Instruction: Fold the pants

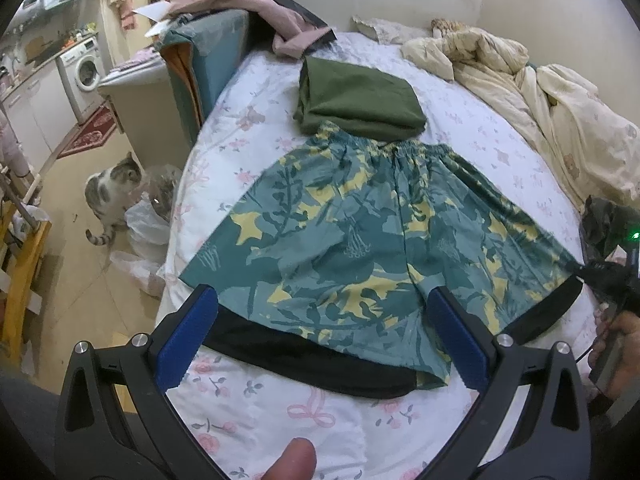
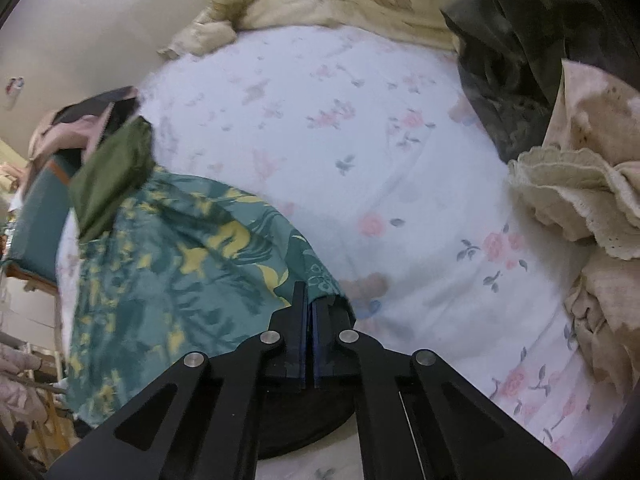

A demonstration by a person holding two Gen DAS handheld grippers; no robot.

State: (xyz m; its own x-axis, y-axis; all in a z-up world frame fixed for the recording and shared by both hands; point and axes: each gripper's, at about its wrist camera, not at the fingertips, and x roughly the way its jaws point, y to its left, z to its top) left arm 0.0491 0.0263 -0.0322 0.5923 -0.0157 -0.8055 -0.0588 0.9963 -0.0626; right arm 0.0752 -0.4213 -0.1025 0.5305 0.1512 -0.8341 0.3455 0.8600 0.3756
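Teal shorts with a yellow leaf print and black leg hems (image 1: 360,240) lie spread flat on the floral bed sheet (image 1: 280,420), waistband away from me. My left gripper (image 1: 324,304) is open, its blue pads straddling the left leg hem just above the cloth. My right gripper (image 2: 311,300) is shut on the shorts' right leg hem corner (image 2: 320,280); it also shows at the right edge of the left wrist view (image 1: 600,276). The shorts fill the lower left of the right wrist view (image 2: 172,256).
A folded olive garment (image 1: 360,100) lies beyond the waistband. A cream quilt (image 1: 540,92) is heaped at the right, pink clothes (image 1: 248,4) at the far left corner. A cat (image 1: 112,196) sits on the floor beside the bed's left edge.
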